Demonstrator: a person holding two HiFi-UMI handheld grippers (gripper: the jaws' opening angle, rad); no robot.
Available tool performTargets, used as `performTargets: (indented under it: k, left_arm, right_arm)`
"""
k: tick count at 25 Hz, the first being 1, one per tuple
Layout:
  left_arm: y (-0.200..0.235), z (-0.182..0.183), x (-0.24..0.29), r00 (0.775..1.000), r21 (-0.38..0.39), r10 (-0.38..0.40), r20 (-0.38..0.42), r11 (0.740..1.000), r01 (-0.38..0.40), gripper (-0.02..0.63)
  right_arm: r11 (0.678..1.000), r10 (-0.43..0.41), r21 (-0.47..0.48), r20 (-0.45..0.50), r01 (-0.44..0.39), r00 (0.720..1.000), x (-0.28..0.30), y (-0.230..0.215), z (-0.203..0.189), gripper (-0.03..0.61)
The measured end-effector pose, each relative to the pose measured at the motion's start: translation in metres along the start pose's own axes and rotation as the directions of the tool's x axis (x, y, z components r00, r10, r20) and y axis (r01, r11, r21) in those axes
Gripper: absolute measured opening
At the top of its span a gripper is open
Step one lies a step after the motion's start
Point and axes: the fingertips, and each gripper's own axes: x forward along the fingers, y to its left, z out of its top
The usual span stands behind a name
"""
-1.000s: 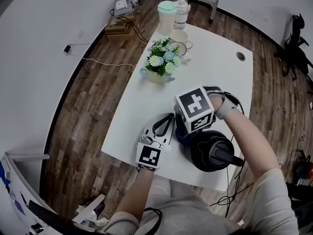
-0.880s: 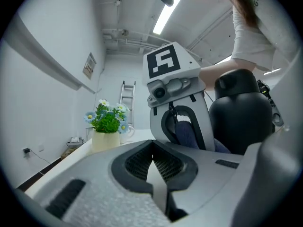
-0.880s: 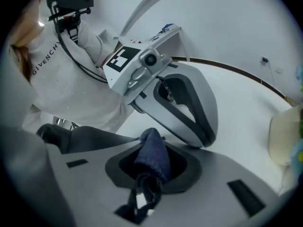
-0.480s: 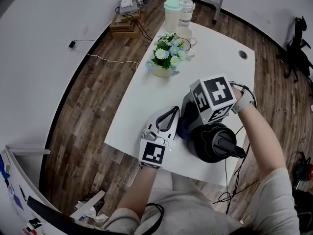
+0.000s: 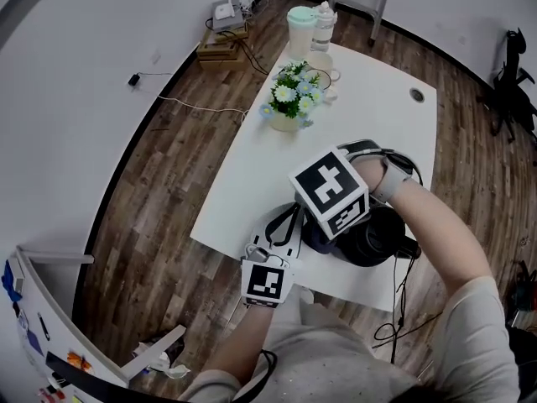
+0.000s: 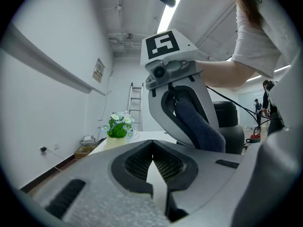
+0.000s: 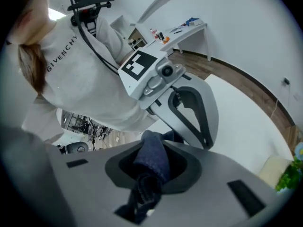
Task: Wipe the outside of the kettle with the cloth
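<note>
Right gripper (image 7: 147, 193) jaws clamped on dark cloth (image 7: 150, 164), held at the left flank of the kettle (image 5: 379, 240), lower centre of head view on the table (image 5: 369, 116); left gripper (image 6: 154, 174) jaws together, empty; wiping seemingly underway, most of the outside left.
</note>
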Motion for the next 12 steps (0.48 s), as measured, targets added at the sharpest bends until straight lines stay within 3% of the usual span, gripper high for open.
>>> performTargets:
  k: [6,8,12]
  left_arm:
    - [0.002,-0.025,-0.015,0.999,-0.027,0.030,-0.011,0.999,-0.030,0.008]
    - [0.006,-0.027,-0.018,0.999,-0.030,0.041,-0.010,0.999,-0.041,0.008]
    - [0.006,-0.027,-0.024,0.999,-0.031,0.051,0.004,0.998,-0.051,0.008]
  right_arm:
    - [0.999,0.030,0.046,-0.091,-0.026,0.995,0.051,-0.026,-0.011,0.067]
    - [0.997,0.047,0.065,-0.074,-0.042,0.996,0.053,-0.029,-0.009,0.067]
    - [0.997,-0.028,0.073,-0.005,0.028,1.000,0.049,-0.044,0.002,0.067]
